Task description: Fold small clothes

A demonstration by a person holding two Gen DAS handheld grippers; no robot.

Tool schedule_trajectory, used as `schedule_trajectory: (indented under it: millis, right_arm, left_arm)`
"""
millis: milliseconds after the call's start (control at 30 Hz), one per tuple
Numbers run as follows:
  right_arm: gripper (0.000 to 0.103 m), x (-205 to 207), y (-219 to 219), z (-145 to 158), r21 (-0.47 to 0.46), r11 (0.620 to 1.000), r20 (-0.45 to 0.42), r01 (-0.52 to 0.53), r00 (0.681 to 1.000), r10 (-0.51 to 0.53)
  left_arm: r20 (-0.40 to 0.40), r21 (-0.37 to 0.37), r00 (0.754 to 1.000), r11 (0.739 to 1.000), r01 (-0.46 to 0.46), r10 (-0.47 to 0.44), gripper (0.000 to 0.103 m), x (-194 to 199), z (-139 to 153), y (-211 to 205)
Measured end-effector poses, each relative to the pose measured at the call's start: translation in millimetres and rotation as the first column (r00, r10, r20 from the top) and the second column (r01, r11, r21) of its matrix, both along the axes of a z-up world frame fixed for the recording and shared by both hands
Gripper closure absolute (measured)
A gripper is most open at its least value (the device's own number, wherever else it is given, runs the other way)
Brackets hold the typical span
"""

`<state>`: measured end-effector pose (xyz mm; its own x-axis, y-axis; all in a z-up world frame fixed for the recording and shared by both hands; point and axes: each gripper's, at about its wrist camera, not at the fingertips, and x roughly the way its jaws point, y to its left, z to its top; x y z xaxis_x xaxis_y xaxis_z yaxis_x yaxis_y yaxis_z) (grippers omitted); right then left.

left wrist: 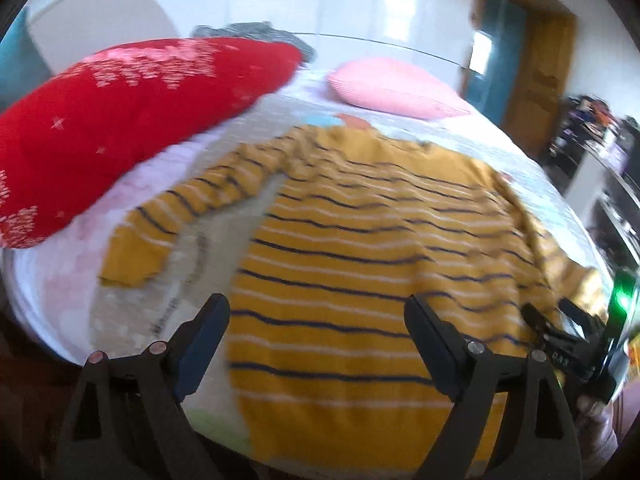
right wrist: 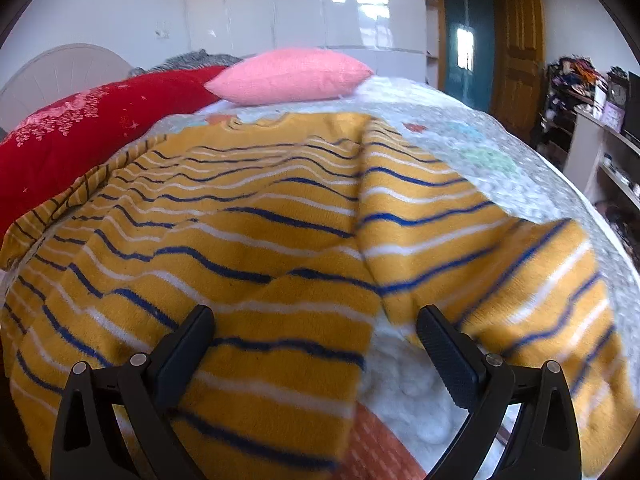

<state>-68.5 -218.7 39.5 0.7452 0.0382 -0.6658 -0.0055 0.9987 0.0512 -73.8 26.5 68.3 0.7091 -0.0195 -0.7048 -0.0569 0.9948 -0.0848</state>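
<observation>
A small mustard-yellow sweater [left wrist: 360, 240] with navy and white stripes lies spread flat on the bed, hem toward me, one sleeve [left wrist: 180, 216] stretched out to the left. My left gripper [left wrist: 316, 332] is open and empty just above the sweater's hem. The right gripper [left wrist: 560, 328] shows at the sweater's right edge in the left wrist view. In the right wrist view the sweater [right wrist: 240, 240] fills the frame, its right sleeve [right wrist: 500, 280] lying at the right. My right gripper [right wrist: 316, 344] is open and empty, low over the hem beside that sleeve.
The bed has a pale quilted cover [right wrist: 500, 152]. A red patterned blanket [left wrist: 120, 120] is bunched at the left and a pink pillow [right wrist: 288, 76] lies at the head. A wooden door [right wrist: 520, 52] and cluttered shelves [right wrist: 600, 120] stand at the right.
</observation>
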Motion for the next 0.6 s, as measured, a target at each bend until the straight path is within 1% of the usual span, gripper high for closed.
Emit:
schedule_trajectory:
  millis: [33,67,100,133,200,233,267,300,367,400,433,467,500,533,567,600]
  right_arm:
    - [0.005,-8,-6,8,0.042,0.999,0.000,-0.005,1.000,0.005]
    - [0.008,-18,-15,18,0.087,0.996,0.025,-0.007,1.000,0.005]
    - [0.008,-29,-25,29,0.118,0.993,0.066,0.002,0.998,-0.009]
    - [0.008,-46,-43,44,0.136,0.990,0.127,0.043,0.990,-0.060]
    - [0.007,-65,-68,61,0.138,0.983,0.174,0.118,0.974,-0.141]
    - [0.007,-77,-90,69,0.156,0.971,0.197,0.182,0.957,-0.211]
    - [0.007,-81,-104,67,0.198,0.956,0.199,0.217,0.946,-0.256]
    - [0.007,-84,-120,65,0.210,0.940,0.186,0.268,0.933,-0.307]
    - [0.007,-76,-149,49,0.189,0.915,0.104,0.356,0.919,-0.379]
    - [0.007,-72,-155,43,0.167,0.912,0.069,0.375,0.918,-0.390]
    - [0.007,-65,-162,33,0.149,0.910,0.016,0.388,0.919,-0.394]
    - [0.009,-59,-164,23,0.139,0.909,-0.044,0.393,0.919,-0.391]
    - [0.019,-53,-167,13,0.172,0.905,-0.090,0.389,0.921,-0.379]
    - [0.025,-53,-171,6,0.217,0.903,-0.109,0.370,0.929,-0.354]
    - [0.033,-54,-169,5,0.238,0.901,-0.106,0.362,0.932,-0.346]
    - [0.055,-57,-165,8,0.241,0.909,-0.083,0.341,0.940,-0.330]
  left_arm:
    - [0.003,0.011,1.000,1.000,0.020,-0.020,0.015,-2,0,-5]
    - [0.007,0.026,0.999,0.999,0.039,-0.039,0.015,-6,-1,-9]
    - [0.008,0.044,0.999,0.998,0.053,-0.054,0.015,-8,-2,-12]
    - [0.007,0.057,0.998,0.997,0.059,-0.060,0.015,-10,-3,-14]
    - [0.005,0.060,0.998,0.996,0.061,-0.061,0.015,-11,-4,-13]
    - [0.002,0.052,0.998,0.997,0.061,-0.062,0.015,-11,-7,-11]
    - [-0.004,0.043,0.998,0.997,0.061,-0.061,0.015,-11,-10,-10]
    - [-0.014,0.033,0.998,0.997,0.065,-0.065,0.015,-11,-14,-8]
    - [-0.038,0.015,0.997,0.998,0.067,-0.066,0.015,-9,-19,-5]
    - [-0.050,0.007,0.996,0.998,0.069,-0.069,0.015,-9,-22,-5]
    - [-0.052,0.005,0.996,0.997,0.073,-0.073,0.015,-9,-22,-5]
    - [-0.051,0.006,0.996,0.998,0.069,-0.069,0.015,-9,-21,-8]
    - [-0.046,0.010,0.997,0.998,0.069,-0.069,0.015,-10,-20,-9]
    - [-0.040,0.012,0.997,0.998,0.069,-0.068,0.015,-11,-18,-9]
    - [-0.036,0.012,0.997,0.998,0.067,-0.066,0.015,-12,-17,-10]
    - [-0.034,0.011,0.997,0.998,0.065,-0.065,0.015,-12,-16,-10]
